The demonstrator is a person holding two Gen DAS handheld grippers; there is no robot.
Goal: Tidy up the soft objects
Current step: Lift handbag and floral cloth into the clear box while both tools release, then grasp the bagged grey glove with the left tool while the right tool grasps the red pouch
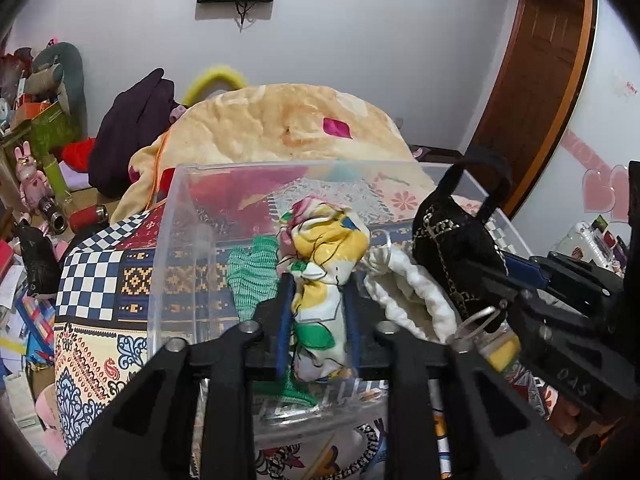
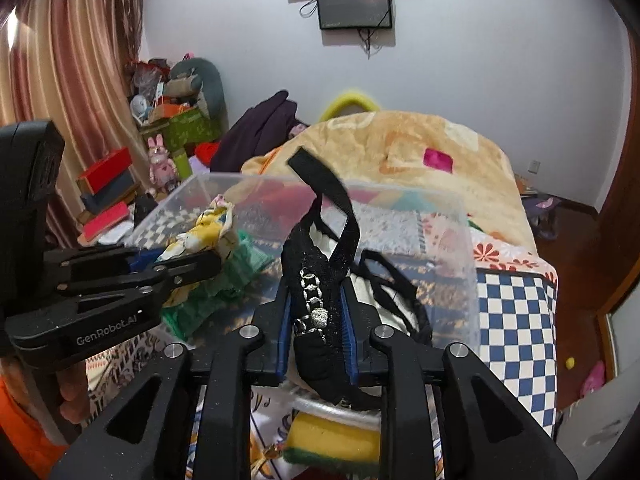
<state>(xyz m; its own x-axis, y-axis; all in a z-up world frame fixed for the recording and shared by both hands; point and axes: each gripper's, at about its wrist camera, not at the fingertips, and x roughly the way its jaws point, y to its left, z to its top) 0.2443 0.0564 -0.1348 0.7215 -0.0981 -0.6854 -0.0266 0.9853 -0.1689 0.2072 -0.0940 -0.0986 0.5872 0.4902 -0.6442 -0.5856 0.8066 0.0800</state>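
- Two grippers loaded: our left gripper [image 1: 314,312] is clamped on a yellow, green and white printed cloth bundle [image 1: 324,264]; jaws nearly closed, only the fabric between the blue pads.
- Our right gripper [image 2: 316,320] is pinched on a black fabric handbag with a silver chain trim [image 2: 316,292]; its black strap [image 2: 328,196] stands up loose above the jaws.
- Both items hang over the clear plastic storage bin [image 1: 176,216] on the patterned bedspread [image 1: 96,280]. Already inside: a green knitted piece [image 1: 254,280] and a white quilted pouch with a metal ring [image 1: 404,284].
- Risk: grippers sit close together over the bin, so lowering both at once could knock them into each other.
- Risk: strap could catch on the bin rim or on a finger at release and drag the handbag back out.
- Risk: cloth bundle is loosely bunched, so it may unfurl and drape over the wall instead of landing inside.
- Yellow sponge [image 2: 334,438] lies just outside the near wall, likely yet to go in.
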